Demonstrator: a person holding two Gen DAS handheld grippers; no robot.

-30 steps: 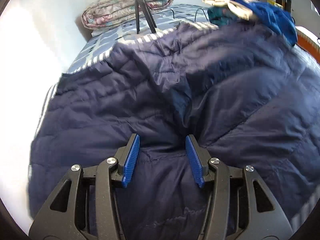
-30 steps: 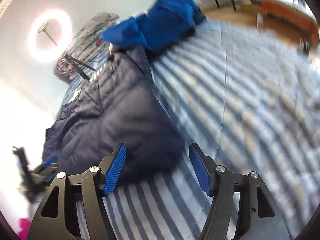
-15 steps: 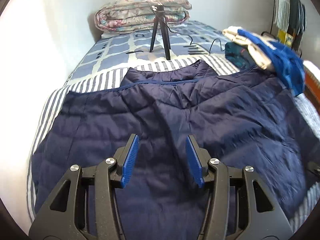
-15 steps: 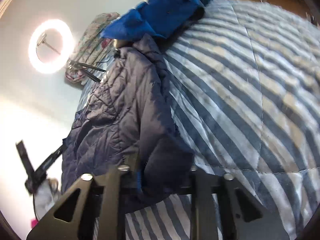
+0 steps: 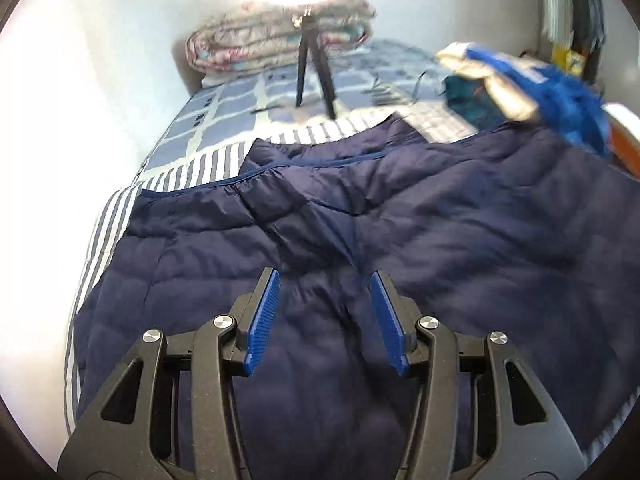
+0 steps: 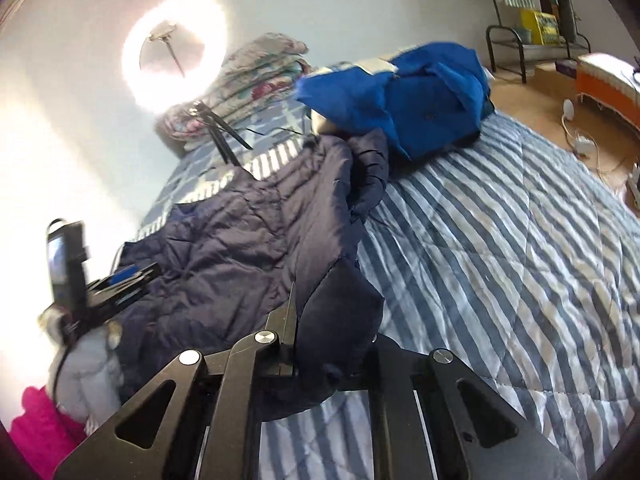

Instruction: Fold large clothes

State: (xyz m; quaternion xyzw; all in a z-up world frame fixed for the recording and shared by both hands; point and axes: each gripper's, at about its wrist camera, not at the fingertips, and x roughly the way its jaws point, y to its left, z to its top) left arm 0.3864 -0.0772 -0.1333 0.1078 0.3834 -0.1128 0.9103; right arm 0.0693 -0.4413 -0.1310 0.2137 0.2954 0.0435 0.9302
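A large navy quilted jacket [image 5: 400,220] lies spread on the striped bed. My left gripper [image 5: 324,316] is open, hovering just above the jacket's near middle, holding nothing. My right gripper [image 6: 332,344] is shut on the jacket's near right corner [image 6: 336,320], which bunches up between the jaws and hides the pads. The rest of the jacket [image 6: 248,240] stretches away toward the head of the bed. The left gripper [image 6: 120,280] shows at the left of the right wrist view.
A blue and cream clothes pile [image 5: 540,88] sits at the far right of the bed [image 6: 500,260]. A tripod [image 5: 314,72] with a ring light [image 6: 172,52] and a folded floral quilt [image 5: 280,44] are at the head. A wall lies left; pink and grey garments [image 6: 60,400] are at the near left.
My right gripper closed on the jacket's corner and has lifted it a little. My left gripper has pulled back and risen above the jacket, still open.
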